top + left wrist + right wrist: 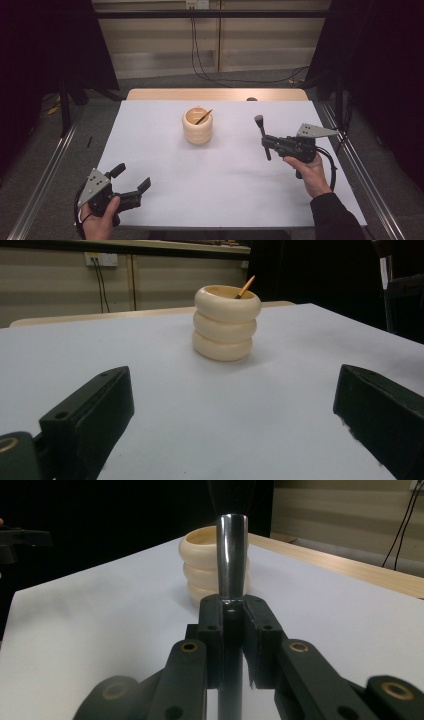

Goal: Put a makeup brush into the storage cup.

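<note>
A cream ribbed holder (197,127) made of three stacked rings stands at the table's centre back, with a thin orange-handled stick (203,117) leaning in it. My right gripper (266,142) is at the right, above the table, shut on a makeup brush (262,134) with a silver ferrule and dark bristles pointing up and away. In the right gripper view the jaws clamp the brush (231,565) with the holder (205,567) behind it. My left gripper (132,178) rests near the front left corner, open and empty. The left gripper view shows the holder (226,323) ahead between the wide jaws.
The white table top (220,175) has a wooden strip (215,94) along its far edge. Metal rails (355,165) run down both sides. Cables hang on the back wall. A small dark object (251,99) lies at the far edge.
</note>
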`<state>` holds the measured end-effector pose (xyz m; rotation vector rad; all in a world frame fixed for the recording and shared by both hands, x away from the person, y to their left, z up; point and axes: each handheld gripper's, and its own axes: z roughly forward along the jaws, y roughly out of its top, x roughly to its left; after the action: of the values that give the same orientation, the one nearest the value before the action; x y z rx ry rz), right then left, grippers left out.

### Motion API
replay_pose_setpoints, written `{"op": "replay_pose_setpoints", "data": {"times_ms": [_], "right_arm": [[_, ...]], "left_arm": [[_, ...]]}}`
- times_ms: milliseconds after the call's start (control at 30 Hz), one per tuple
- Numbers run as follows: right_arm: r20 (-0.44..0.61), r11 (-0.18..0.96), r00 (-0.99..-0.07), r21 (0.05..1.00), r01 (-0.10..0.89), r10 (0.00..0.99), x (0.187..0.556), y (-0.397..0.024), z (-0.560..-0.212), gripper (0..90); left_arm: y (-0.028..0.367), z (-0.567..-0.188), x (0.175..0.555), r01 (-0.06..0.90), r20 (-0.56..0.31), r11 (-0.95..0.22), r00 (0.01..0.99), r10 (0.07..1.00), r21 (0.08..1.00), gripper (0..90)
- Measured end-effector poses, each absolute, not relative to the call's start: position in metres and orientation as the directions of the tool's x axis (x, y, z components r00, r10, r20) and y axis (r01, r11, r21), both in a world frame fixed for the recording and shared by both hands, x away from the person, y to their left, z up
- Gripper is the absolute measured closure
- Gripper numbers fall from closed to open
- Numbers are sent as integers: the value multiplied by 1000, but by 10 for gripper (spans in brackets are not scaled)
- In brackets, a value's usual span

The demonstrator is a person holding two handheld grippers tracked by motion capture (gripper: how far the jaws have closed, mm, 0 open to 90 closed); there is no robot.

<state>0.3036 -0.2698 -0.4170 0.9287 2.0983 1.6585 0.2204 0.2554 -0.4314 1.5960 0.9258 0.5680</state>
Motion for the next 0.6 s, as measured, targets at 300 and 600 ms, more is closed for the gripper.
{"op": "replay_pose_setpoints", "data": {"times_ms": [300,600], "right_arm": [[145,129,-760,949,288,633,302,-263,-416,792],[145,126,-773,952,279,618,299,-258,-413,792]], "left_arm": [[253,-431,220,263,-145,-11,566,812,965,17],[245,-430,219,251,-131,-28,594,794,968,17]]}}
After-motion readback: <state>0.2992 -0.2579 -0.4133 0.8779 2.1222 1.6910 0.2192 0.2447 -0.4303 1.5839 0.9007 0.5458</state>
